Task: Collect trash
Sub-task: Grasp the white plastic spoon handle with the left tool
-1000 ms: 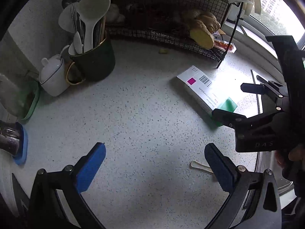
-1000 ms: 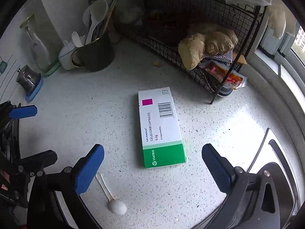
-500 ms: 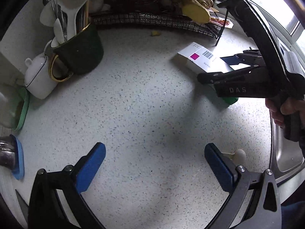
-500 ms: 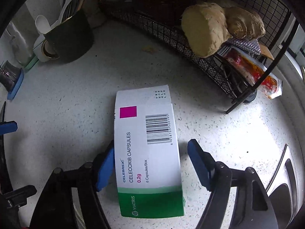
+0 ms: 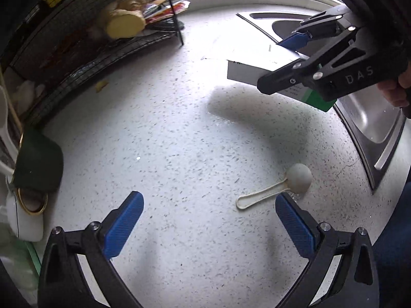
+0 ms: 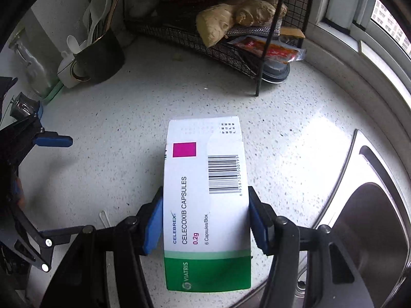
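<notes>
A white and green medicine box sits between the blue pads of my right gripper. Its jaws are closing and both pads press on the box's long sides. In the left wrist view the box hangs tilted above the speckled counter, over its own shadow, with the right gripper on it. My left gripper is open and points down at the counter. A small white plastic scoop lies just ahead of its right fingertip, with its loop handle reaching between the fingers.
A black wire rack holding ginger and a red packet stands at the back. A dark mug of utensils and a white pot stand at the left. A steel sink borders the counter on the right. A yellow crumb lies near the rack.
My right gripper came down over the medicine box, closed on its sides and lifted it. My left gripper rolled and shifted toward the white scoop, still open.
</notes>
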`<control>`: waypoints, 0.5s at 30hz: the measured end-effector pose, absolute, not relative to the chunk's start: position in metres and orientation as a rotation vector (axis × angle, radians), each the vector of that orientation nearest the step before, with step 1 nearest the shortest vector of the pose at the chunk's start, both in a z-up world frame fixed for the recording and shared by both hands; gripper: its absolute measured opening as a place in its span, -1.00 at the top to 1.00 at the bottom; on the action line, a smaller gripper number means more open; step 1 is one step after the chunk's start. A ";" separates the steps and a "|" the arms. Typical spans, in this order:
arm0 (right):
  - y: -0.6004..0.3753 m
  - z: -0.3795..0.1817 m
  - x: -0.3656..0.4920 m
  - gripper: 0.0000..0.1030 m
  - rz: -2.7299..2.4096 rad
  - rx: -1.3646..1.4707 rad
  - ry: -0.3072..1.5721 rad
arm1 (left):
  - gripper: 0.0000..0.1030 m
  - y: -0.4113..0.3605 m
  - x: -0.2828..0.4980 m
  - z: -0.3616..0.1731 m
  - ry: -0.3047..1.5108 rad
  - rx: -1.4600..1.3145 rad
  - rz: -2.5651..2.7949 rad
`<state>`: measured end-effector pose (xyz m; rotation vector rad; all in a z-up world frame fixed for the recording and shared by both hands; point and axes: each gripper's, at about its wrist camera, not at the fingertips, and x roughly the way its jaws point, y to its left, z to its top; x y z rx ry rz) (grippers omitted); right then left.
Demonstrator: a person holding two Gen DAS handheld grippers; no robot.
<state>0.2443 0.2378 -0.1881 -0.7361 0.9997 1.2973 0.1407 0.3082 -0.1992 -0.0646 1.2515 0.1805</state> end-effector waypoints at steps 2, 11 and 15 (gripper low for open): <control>0.221 -0.189 0.247 -0.08 1.286 -0.731 0.997 | -0.86 0.302 0.148 -0.204 1.256 -0.029 0.116; 0.173 -0.196 0.265 -0.08 1.257 -0.688 1.052 | -0.45 0.280 0.168 -0.224 1.290 0.047 -0.099; 0.173 -0.202 0.262 -0.08 1.252 -0.679 1.055 | -0.07 0.275 0.165 -0.222 1.266 -0.004 -0.048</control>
